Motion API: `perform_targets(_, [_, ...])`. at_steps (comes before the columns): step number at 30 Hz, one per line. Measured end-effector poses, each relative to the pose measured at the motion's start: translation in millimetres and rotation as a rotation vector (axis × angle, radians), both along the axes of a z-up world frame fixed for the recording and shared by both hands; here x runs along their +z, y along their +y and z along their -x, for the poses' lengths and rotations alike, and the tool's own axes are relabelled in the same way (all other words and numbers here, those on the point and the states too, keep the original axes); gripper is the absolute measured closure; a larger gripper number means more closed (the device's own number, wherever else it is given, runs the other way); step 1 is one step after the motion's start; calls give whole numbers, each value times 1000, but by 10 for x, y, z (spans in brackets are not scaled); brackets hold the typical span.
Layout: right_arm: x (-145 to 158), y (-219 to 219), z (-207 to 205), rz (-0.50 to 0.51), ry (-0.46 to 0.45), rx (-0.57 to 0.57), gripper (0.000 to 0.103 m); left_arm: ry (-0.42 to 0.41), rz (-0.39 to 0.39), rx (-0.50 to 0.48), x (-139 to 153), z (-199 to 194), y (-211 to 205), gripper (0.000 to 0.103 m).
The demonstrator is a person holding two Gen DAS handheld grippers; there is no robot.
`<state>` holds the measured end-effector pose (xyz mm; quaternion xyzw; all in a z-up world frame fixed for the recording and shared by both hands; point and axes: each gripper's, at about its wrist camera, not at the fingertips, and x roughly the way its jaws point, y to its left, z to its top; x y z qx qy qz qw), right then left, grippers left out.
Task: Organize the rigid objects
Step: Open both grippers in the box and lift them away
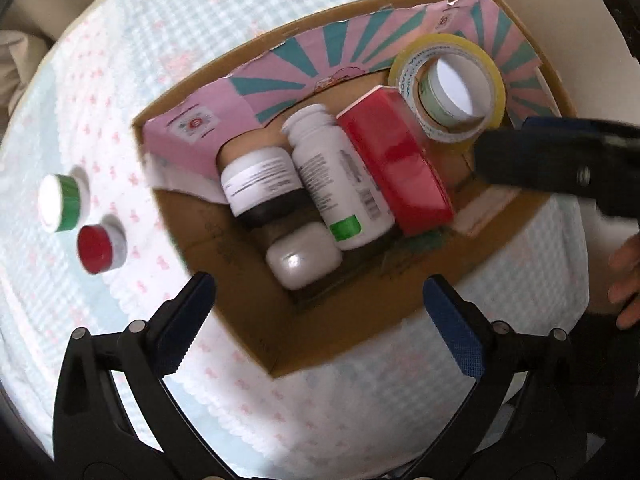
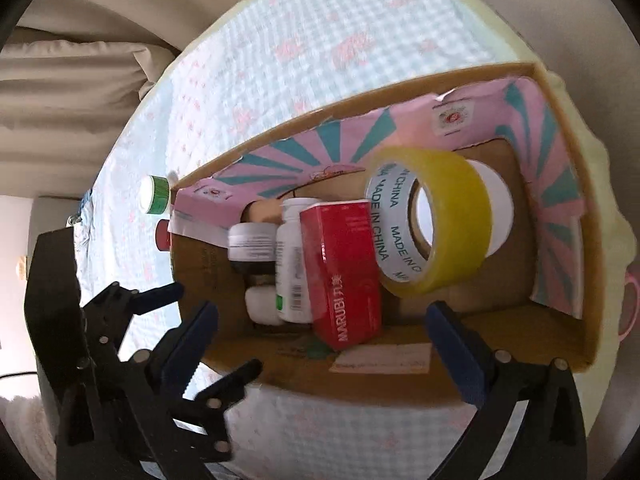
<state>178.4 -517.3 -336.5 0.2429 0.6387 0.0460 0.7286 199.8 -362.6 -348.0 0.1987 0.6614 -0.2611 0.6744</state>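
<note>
My left gripper [image 1: 320, 320] and right gripper [image 2: 324, 344] hang released and empty over the box [image 1: 224, 280] (mostly packed), so next I fetch the two jars [image 1: 96, 250] outside it.

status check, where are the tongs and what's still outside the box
Both tongs open, empty: left tongs, right tongs above the cardboard box. Tape roll, red carton, bottles already inside. Green-lidded jar and red-lidded jar still outside. Nothing blocking.

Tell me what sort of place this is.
Probably a bedroom at home: a cardboard box of household items sits on a quilted bedspread with pink prints, and a beige pillow lies behind it.
</note>
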Motion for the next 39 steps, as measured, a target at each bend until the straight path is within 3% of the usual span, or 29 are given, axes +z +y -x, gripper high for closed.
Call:
perform_targets(11, [248,-84,165,76,-37,-37,0,-46,38,53,305,21,206,0])
perform_targets(17, [579,-14,255,130,-81,-49,0,-119,88,85,659,3,358,0])
perform_targets(22, [935,177,391,260,-107,-14,0,-184,137,134,985,87,593,0])
perform_targets(28, [1329,449,609,312,-139,-2,0,-249,179,215,1389,246,1025,0])
perform_targets(33, [1576,805,681,339,-172,75,0,-306,178,296,1674,366,1497,0])
perform_targets(39, [1630,1321,670,368,-211,133,0,-348,144,372,1882,428,2138,0])
